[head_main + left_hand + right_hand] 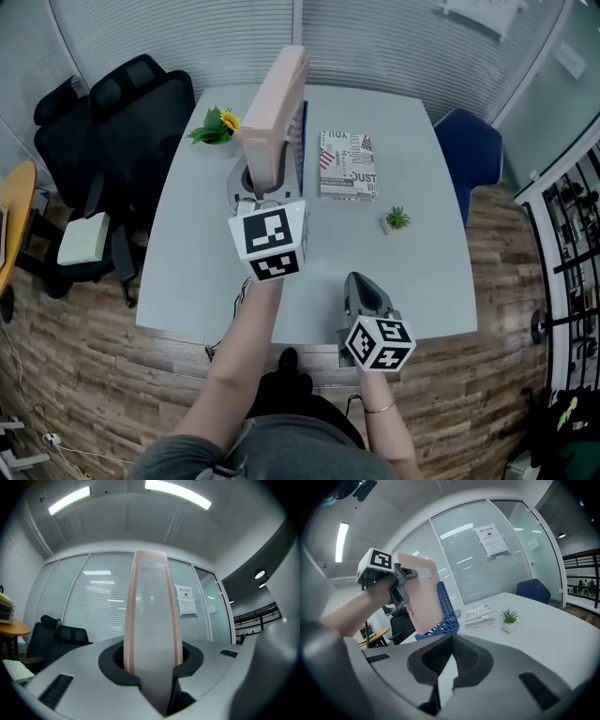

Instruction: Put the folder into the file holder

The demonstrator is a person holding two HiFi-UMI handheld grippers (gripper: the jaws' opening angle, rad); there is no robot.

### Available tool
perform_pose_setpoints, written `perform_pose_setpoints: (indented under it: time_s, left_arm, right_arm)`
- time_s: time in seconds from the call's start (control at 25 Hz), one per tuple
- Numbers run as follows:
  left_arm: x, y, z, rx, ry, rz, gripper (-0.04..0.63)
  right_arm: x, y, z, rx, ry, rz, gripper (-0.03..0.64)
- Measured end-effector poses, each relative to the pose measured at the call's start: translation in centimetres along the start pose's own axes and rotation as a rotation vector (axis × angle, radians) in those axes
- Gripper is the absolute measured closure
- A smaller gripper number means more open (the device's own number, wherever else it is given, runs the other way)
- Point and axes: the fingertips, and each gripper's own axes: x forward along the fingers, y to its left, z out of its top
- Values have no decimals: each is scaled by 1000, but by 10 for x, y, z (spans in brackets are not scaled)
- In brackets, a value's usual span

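Observation:
My left gripper (265,199) is shut on the lower edge of a pink folder (277,108) and holds it upright above the table. In the left gripper view the folder's spine (152,616) rises straight up from between the jaws. A blue mesh file holder (301,141) stands right beside the folder, on its right. The right gripper view shows the folder (423,592) hanging in front of the file holder (446,613), with the left gripper (401,590) at the folder's left edge. My right gripper (361,292) hovers near the table's front edge, shut, with nothing in it.
A patterned book (347,164) lies right of the holder. A small potted plant (397,220) stands further right, and a sunflower pot (217,127) at the table's left. A black office chair (112,141) is on the left and a blue chair (469,150) on the right.

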Motion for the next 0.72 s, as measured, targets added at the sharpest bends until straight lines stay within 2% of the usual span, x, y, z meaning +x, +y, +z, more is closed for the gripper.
perform_pose_setpoints:
  time_s: [0.36, 0.72]
  left_arm:
    - [3, -8, -29, 21, 22, 4, 443]
    - [-2, -11, -71, 32, 98, 14, 437]
  right_arm:
    - [2, -8, -5, 21, 8, -17, 611]
    - [6, -14, -9, 26, 23, -17, 611]
